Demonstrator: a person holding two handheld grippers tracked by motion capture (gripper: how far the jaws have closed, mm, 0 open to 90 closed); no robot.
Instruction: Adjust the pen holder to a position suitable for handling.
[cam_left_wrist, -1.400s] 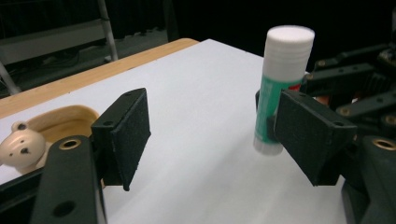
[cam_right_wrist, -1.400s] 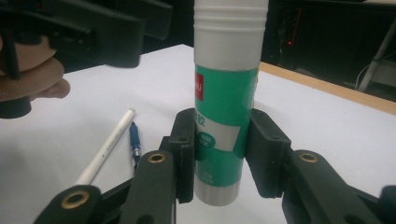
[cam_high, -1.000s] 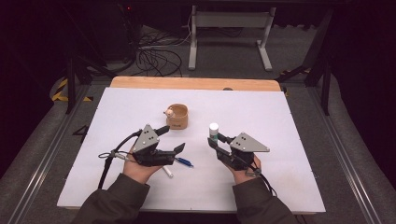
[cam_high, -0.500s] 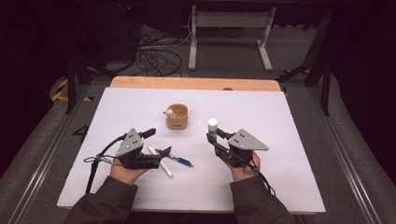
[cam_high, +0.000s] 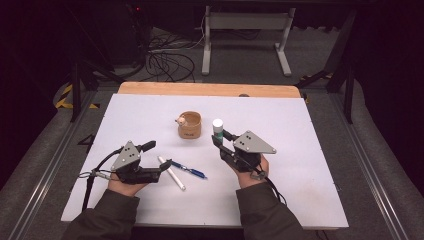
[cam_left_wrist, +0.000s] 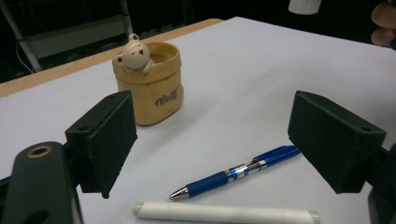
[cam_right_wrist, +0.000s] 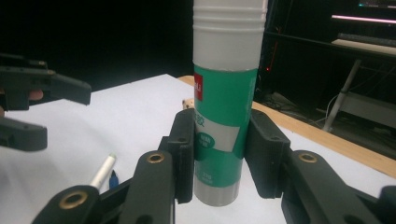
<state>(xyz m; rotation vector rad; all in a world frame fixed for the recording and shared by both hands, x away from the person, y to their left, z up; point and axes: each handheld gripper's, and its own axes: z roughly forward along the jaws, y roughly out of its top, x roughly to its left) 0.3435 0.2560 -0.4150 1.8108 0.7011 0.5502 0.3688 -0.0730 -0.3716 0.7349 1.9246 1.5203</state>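
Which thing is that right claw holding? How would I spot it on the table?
Start at the white table, then find the right claw beside the tan bear pot. Upright between its pads stands the glue stick: a green-labelled tube with a white cap, unlike the blue pen and white marker lying flat.

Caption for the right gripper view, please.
Right gripper clamps an upright green-and-white glue stick above the white table.

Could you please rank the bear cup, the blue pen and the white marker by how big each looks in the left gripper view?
1. Bear cup: bulkiest by far.
2. White marker and blue pen: they look about equally long. The marker looks a little thicker, but it lies nearer the camera, so I would not rank these two.
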